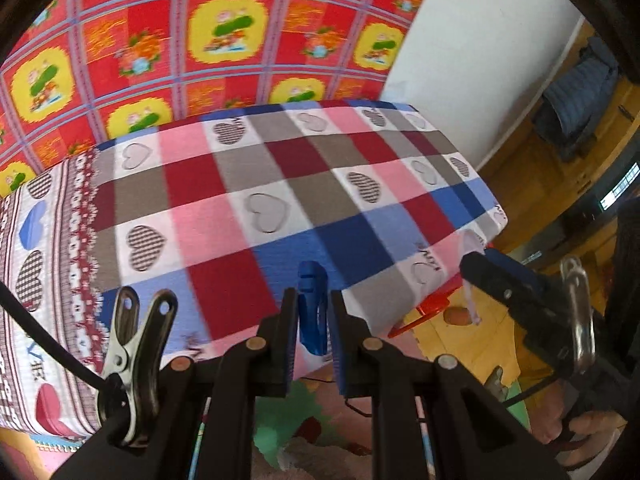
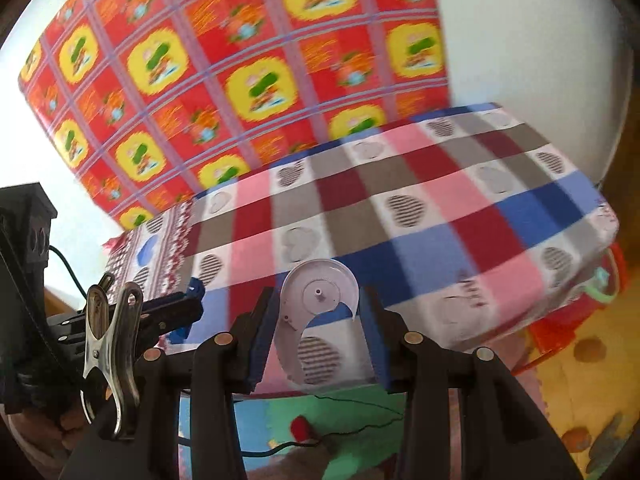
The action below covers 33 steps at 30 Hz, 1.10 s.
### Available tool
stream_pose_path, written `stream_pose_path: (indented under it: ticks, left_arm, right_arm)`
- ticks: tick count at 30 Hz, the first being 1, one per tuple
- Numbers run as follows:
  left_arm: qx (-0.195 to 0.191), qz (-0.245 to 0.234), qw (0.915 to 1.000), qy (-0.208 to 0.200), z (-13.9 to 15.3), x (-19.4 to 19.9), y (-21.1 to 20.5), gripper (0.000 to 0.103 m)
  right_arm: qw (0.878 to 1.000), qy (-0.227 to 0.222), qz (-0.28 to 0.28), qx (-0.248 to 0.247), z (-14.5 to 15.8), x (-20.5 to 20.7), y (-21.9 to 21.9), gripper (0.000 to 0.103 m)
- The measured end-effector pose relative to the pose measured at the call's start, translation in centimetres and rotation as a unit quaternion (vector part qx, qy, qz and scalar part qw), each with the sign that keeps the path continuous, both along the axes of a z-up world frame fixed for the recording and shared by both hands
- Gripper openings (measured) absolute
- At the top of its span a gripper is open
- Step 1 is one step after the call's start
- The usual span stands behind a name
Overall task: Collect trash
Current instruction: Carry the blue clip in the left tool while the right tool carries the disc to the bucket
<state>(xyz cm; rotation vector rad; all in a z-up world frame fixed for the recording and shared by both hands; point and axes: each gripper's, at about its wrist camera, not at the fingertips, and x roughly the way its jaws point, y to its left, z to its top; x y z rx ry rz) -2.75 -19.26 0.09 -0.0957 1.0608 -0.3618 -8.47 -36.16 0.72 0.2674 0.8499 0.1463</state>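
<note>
I am pinching a blue clip (image 1: 313, 308) in my left gripper (image 1: 314, 332). My right gripper (image 2: 318, 320) is clamping a broken white disc (image 2: 316, 300); its jagged, thin edge could slip out mid-carry.

White plastic piece (image 2: 316, 304) between gripper (image 2: 320, 340) pads

Both grippers are black plastic frames with flat blue pads lining the inner faces of the fingers. On the left gripper (image 1: 313, 320), round brass-coloured pivot pins stud the black linkage bars just behind the pads, and left of those pins a shiny metal spring clip (image 1: 128, 360) with holes in its handles pinches a black cable. The right gripper (image 2: 318, 328) has the same brass pins behind its pads and the same metal clip (image 2: 108, 356) to their left
</note>
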Motion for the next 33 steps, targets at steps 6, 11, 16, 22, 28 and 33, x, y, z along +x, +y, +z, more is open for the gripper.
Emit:
stream_pose_path:
  ticks: [6,11,16,22,28,33]
  left_arm:
    - [-0.002,-0.016,0.9998,-0.01,0.7,-0.2,-5.0,0.015]
    - [-0.002,-0.044,0.9989,-0.015,1.2,0.4,-9.4,0.015]
    - [-0.006,-0.075,0.997,-0.018,1.2,1.9,-13.5,0.015]
    - [-0.02,-0.116,0.9927,-0.023,1.3,4.2,-18.8,0.015]
    - [-0.017,-0.158,0.9868,-0.029,1.5,6.6,-24.6,0.015]
    - [-0.013,-0.195,0.9804,-0.028,1.6,8.8,-28.7,0.015]
  right_arm:
    - [1.0,-0.006,-0.022,0.003,1.0,-0.7,-5.6,0.042]
    - [0.999,-0.014,-0.045,0.006,1.8,-1.2,-9.2,0.042]
    - [0.997,-0.016,-0.074,0.007,2.0,-1.2,-13.0,0.042]
    - [0.993,-0.01,-0.113,0.008,1.5,-1.3,-17.5,0.042]
    - [0.99,-0.006,-0.139,0.008,1.3,-0.6,-21.6,0.042]
    - [0.986,-0.001,-0.168,0.018,0.9,0.2,-24.3,0.042]
